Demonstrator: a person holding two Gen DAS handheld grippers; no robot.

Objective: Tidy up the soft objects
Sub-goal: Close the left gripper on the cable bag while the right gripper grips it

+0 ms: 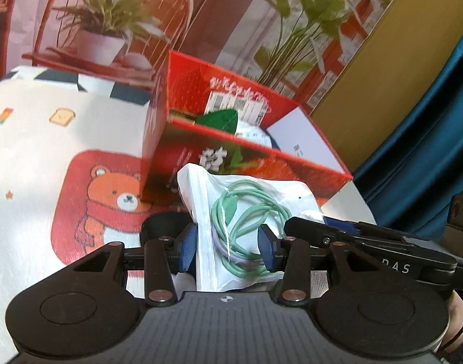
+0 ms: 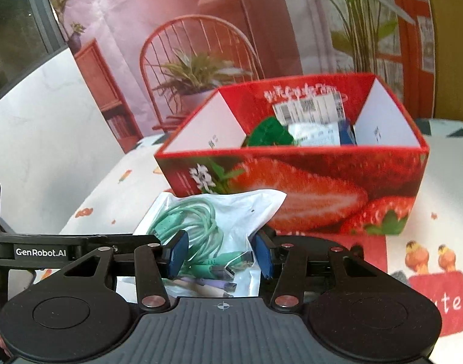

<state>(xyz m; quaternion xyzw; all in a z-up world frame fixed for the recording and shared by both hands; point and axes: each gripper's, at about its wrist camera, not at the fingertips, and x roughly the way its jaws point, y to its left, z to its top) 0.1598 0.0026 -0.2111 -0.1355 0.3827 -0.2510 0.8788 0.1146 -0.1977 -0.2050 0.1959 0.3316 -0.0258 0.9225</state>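
A clear plastic bag of green cable is held between both grippers, just in front of a red strawberry-print box. My left gripper is shut on one side of the bag, its blue pads pressing the plastic. My right gripper is shut on the same bag from the other side; green and purple plugs show between its pads. The box is open on top and holds a green soft item and white packets.
A white tablecloth with a bear print covers the table. A printed backdrop with a chair and plants stands behind the box. A yellow panel and blue curtain are at the right.
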